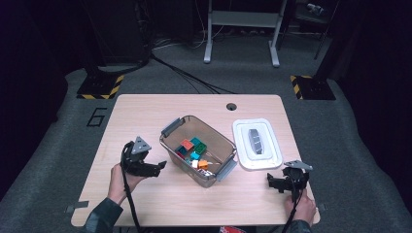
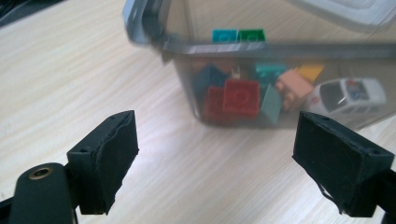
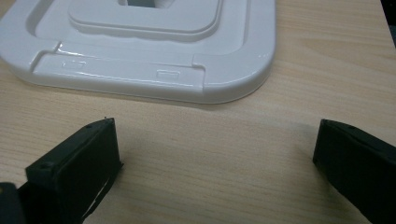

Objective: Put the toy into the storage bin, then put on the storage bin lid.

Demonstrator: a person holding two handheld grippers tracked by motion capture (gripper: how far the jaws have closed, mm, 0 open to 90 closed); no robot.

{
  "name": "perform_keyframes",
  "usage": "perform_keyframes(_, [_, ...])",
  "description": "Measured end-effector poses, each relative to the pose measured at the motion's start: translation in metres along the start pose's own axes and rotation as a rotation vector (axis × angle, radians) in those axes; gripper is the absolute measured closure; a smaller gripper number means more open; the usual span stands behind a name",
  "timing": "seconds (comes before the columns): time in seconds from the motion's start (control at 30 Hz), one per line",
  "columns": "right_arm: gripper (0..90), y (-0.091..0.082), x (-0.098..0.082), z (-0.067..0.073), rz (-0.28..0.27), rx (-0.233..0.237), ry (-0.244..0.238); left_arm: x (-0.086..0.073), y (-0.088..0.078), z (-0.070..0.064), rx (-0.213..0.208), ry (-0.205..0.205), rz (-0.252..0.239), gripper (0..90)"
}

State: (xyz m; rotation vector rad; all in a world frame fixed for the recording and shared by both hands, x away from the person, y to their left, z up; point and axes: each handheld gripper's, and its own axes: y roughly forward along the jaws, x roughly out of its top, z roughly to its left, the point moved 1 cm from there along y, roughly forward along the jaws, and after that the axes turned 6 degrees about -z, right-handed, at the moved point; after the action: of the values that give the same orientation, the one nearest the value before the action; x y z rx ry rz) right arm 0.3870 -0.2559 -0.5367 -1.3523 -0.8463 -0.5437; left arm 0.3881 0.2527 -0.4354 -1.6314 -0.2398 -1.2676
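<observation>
Nearest the bottom edge of the high view, the person's two forearms come in, one at the lower left and one at the lower right. The left gripper (image 1: 160, 166) lies low over the wooden table (image 1: 145, 111) at the lower left of centre, its jaws pointing right toward the clear plastic bin (image 1: 171, 148); in the left gripper view the two black jaws stand wide apart at the lower corners of the frame, with bare tabletop between them and nothing held. The right gripper (image 1: 268, 182) sits at the lower right of the high view, near the table's front edge, its jaws pointing left; in the right gripper view its jaws also stand wide apart over bare wood, gripping nothing. Just beyond the left gripper, in the middle of the high view, the bin rests at a slant on the table, with grey latch handles at its two ends and no cover on it. Inside lie coloured toy bricks (image 1: 191, 148) in red, green, teal and orange; through the near wall in the left gripper view a red brick (image 2: 241, 97) shows at the centre of the frame, with a white toy car (image 2: 348, 95) at its right. Right of the bin in the high view, just apart from it, the white lid (image 1: 243, 145) lies flat on the table, and the right gripper view shows its near rim across the top of the frame. At the far edge of the table, top centre, is a round cable hole (image 1: 231, 106).
</observation>
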Motion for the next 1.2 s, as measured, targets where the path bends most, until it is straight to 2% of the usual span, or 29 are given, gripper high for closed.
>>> perform_keyframes(0.17, [0.0,0.000,0.000,0.000,0.000,0.000,0.000,-0.020,0.005,0.007,0.021,-0.016,0.019,12.2])
perform_keyframes(0.27, [0.0,0.000,0.000,0.000,0.000,0.000,0.000,-0.034,0.009,0.012,0.025,-0.047,0.028,11.6])
perform_keyframes(0.53, [0.0,0.000,0.000,0.000,0.000,0.000,0.000,-0.061,0.017,0.024,0.038,-0.097,0.059,7.7])
perform_keyframes(0.6, [0.0,0.000,0.000,0.000,0.000,0.000,0.000,-0.073,0.020,0.031,0.055,-0.131,0.077,6.3])
perform_keyframes(0.73, [0.0,0.000,0.000,0.000,0.000,0.000,0.000,-0.080,0.023,0.035,0.058,-0.145,0.084,2.9])
perform_keyframes(0.77, [0.0,0.000,0.000,0.000,0.001,-0.001,0.000,-0.087,0.027,0.038,0.050,-0.165,0.090,2.2])
perform_keyframes(0.9, [0.0,0.000,0.000,0.000,0.001,-0.001,0.000,-0.096,0.034,0.041,0.052,-0.169,0.097,0.4])
perform_keyframes(0.93, [0.0,0.000,0.000,0.000,0.001,-0.001,0.000,-0.101,0.037,0.041,0.069,-0.144,0.075,0.0])
perform_keyframes(0.97, [0.0,0.000,0.000,0.000,0.001,-0.001,0.000,-0.103,0.038,0.040,0.083,-0.144,0.052,0.0])
perform_keyframes(1.0, [0.0,0.000,0.000,0.000,0.000,-0.002,0.001,-0.103,0.038,0.040,0.083,-0.144,0.052,0.0])
perform_keyframes(1.2, [0.0,-0.002,-0.001,0.003,0.005,-0.030,0.026,-0.102,0.039,0.044,0.048,-0.121,0.053,0.0])
